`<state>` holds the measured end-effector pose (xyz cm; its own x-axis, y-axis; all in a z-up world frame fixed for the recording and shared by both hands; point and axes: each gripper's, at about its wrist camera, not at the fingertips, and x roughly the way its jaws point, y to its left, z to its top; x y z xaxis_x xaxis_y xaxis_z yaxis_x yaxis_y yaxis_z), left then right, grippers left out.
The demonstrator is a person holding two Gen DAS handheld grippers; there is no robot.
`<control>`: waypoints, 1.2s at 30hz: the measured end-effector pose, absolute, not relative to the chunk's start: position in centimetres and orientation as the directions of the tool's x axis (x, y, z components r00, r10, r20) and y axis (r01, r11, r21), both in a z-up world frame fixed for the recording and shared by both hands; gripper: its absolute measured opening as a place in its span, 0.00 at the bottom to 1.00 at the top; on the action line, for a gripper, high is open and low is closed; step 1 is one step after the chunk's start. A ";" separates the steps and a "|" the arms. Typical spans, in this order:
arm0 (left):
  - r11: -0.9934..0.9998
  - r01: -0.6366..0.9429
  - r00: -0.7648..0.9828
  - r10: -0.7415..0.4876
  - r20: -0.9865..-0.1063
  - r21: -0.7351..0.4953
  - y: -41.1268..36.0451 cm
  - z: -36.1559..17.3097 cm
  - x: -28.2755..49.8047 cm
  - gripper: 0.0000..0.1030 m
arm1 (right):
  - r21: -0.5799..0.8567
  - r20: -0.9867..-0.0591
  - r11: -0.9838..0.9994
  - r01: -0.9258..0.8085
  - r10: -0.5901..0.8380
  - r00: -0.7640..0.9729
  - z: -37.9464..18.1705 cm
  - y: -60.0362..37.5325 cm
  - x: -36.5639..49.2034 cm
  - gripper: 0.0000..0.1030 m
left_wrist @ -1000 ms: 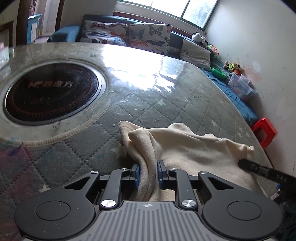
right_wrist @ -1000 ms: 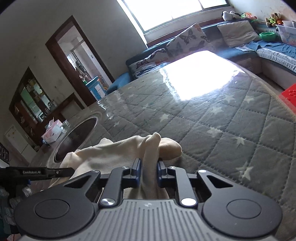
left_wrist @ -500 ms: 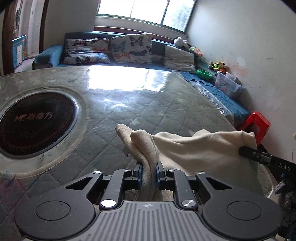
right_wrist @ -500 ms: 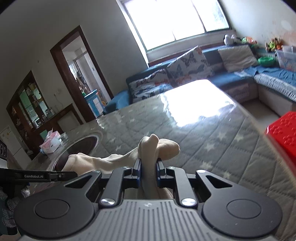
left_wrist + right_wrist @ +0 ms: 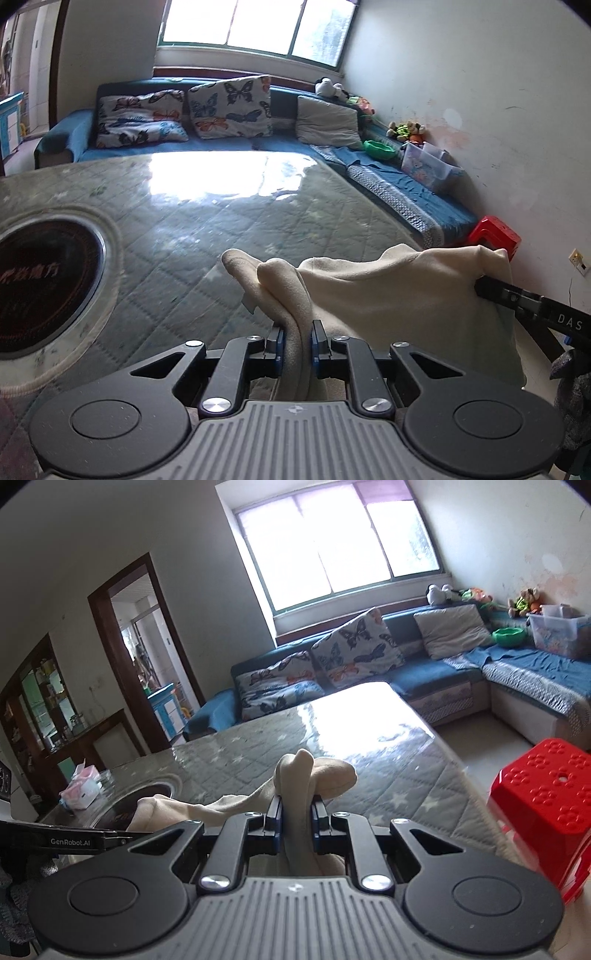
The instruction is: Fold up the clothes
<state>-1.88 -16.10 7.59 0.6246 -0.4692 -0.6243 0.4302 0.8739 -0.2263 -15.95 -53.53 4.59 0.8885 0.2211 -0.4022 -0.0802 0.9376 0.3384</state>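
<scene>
Garment: the cream garment [image 5: 399,306] hangs stretched between your two tongs, raised over the near edge of the worktop [image 5: 229,221], at about 5 o'clock from the dark round inset [image 5: 40,280].
Left tongs: your left tongs [image 5: 297,338] are pinching a bunched fold of the cloth, which bulges out ahead of the tips toward 12 o'clock.
Right tongs: your right tongs [image 5: 297,818] are pinching another bunch of the same garment [image 5: 314,775]; in the left view they show at 3 o'clock, gripping the far corner.
Pose: both tools point forward toward the window and sit roughly level with each other, well apart, so the top edge runs nearly taut between them.
Step in hand: by my reading, you are holding the piece up by one edge, which fits either spreading it flat or carrying one edge over for a fold; these views don't settle which.
Next move: whichever it is, keep both pinches firm and the edge even as you lower the cloth onto the worktop.
Risk: thick bunches may slip unevenly.
</scene>
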 end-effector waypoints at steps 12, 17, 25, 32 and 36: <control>0.863 0.471 0.647 -0.477 -0.595 -0.181 -18.8 9.3 -1.5 0.15 | 0.298 -0.362 0.953 -0.058 0.169 0.917 6.6 -54.6 -15.8 0.13; 0.860 0.480 0.651 -0.482 -0.586 -0.174 -19.7 9.9 -1.2 0.15 | 0.285 -0.345 0.957 -0.047 0.148 0.927 7.4 -55.2 -15.8 0.13; 0.854 0.488 0.646 -0.492 -0.583 -0.179 -20.8 10.3 -0.6 0.15 | 0.274 -0.343 0.962 -0.020 0.117 0.932 7.8 -56.1 -15.7 0.13; 0.854 0.484 0.649 -0.496 -0.577 -0.190 -21.3 10.7 0.2 0.15 | 0.262 -0.346 0.965 -0.008 0.102 0.933 8.2 -56.4 -15.0 0.13; 0.856 0.478 0.642 -0.493 -0.587 -0.197 -21.5 10.4 0.5 0.15 | 0.255 -0.356 0.967 -0.001 0.095 0.929 7.9 -56.5 -14.6 0.13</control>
